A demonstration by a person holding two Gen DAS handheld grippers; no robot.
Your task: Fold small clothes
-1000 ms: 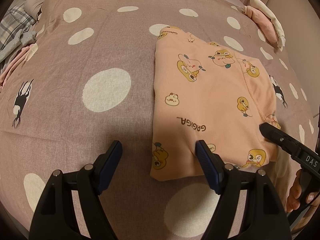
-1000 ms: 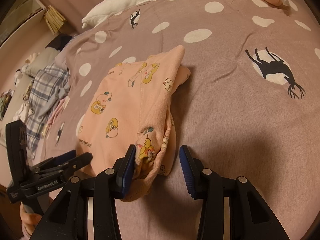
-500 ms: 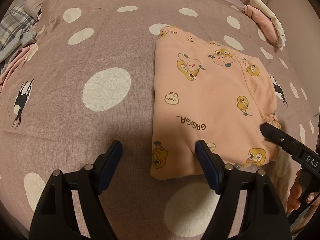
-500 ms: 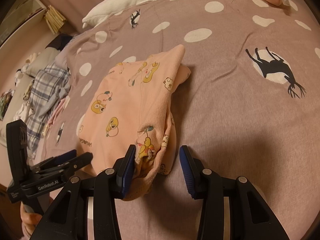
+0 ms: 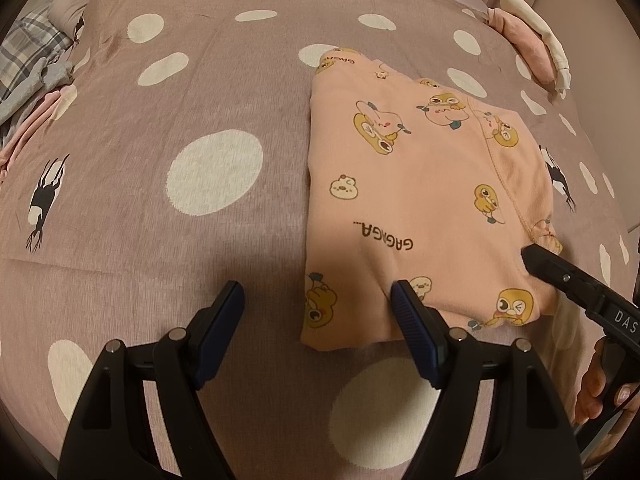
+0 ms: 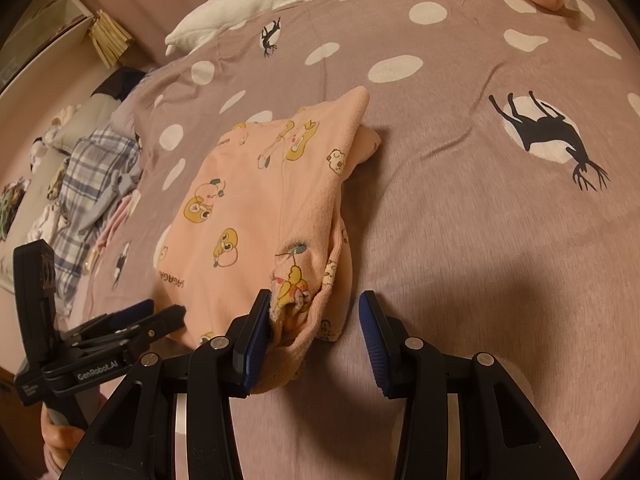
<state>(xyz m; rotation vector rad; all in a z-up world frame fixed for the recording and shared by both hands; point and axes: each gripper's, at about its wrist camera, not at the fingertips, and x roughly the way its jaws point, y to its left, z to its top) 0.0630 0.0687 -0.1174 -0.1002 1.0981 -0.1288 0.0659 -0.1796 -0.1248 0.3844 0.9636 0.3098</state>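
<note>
At the far left we saw a plaid garment (image 5: 24,56) heaped at the edge of the bed (image 5: 168,92), well apart from our work. Our left gripper (image 5: 318,320) hung over the near part of the dotted cover with its jaws released and wide; the near left corner of the pink garment (image 5: 420,208) lay between them, but neither pad pressed on it. The garment itself lay folded into a rough rectangle on the bed, right of centre in the left wrist view, its print facing up. At its near right corner our right gripper (image 6: 314,330) stood with jaws parted; the left pad touched the bunched layers of cuff and hem there, while the right pad stood clear of the cloth, so nothing was clenched. At the far right a folded pink and white pile (image 5: 532,52) sat near the bed's edge.

We judged the fold on this piece largely done, with the thick right edge loose and uneven. The next move, in our view, called for tidying or closing on that bunched corner and carrying the garment toward the pile without letting the layers slide apart.
</note>
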